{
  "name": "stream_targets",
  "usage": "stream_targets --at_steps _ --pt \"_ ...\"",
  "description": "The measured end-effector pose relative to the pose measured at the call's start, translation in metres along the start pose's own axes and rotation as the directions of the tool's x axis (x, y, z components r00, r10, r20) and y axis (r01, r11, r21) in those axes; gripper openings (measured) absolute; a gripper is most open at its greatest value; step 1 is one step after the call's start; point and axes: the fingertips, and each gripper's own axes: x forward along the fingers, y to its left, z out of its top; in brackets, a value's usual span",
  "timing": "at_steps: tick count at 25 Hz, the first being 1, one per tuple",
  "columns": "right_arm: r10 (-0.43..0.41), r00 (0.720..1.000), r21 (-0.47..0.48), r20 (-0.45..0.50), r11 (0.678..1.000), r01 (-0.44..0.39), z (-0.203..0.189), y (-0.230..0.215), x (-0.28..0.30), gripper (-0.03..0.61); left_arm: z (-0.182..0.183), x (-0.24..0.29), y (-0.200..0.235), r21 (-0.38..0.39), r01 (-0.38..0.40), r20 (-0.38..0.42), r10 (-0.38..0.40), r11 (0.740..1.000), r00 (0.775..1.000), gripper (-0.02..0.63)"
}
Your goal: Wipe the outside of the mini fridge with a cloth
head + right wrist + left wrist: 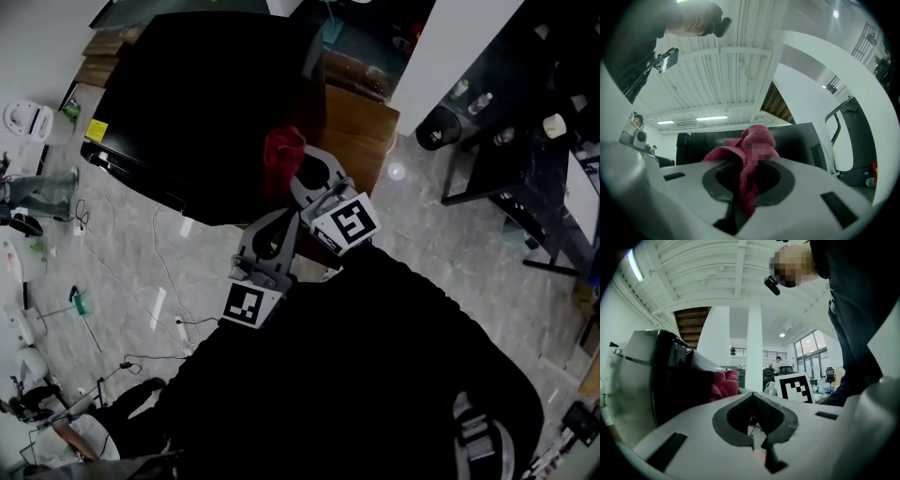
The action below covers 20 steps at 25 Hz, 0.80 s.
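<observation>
Mini fridge (197, 103), a black box seen from above, stood hard against a wooden table (361, 131) on a pale floor (141, 272) strewn with cables, as a person bent over it with a handheld tool in each hand. The right gripper (298, 173) was clamped on a bunched red cloth (282, 155), which lay at the fridge's near right edge, where the top meets the side; the right gripper view showed the cloth (752, 145) pinched between the jaws of that gripper (747, 187) with a dark, vented wall of the fridge (797, 140) close behind, though whether fabric was pressing on the surface could not be settled. The left gripper (281, 217) hung just beside its partner, jaws brought together on nothing, as its own view confirmed (757, 437), and took no part in the work. No streak, damp patch or difference in sheen marked any wiped area on the dark casing, so progress could not be read from the surface; judging by the cloth's place at one corner, the broad top, the front and the far side looked left to do. A small yellow sticker (96, 129) sat on the front corner of the fridge, its print too small to read. The marker cubes on the grippers carried only black-and-white square patterns, and no brand name showed anywhere.
</observation>
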Motion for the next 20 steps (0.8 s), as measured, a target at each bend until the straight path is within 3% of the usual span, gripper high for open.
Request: stream_targets --at_steps 9,20 --pt "-0.063 0.997 -0.006 0.046 0.998 0.063 0.002 -0.063 0.017 0.052 -0.006 0.035 0.008 0.020 -0.087 0.006 0.087 0.996 0.996 0.005" --pt "-0.287 0.955 0.015 0.069 0.958 0.287 0.008 -0.155 0.040 0.052 0.010 0.056 0.006 0.035 -0.090 0.037 0.088 0.995 0.995 0.005"
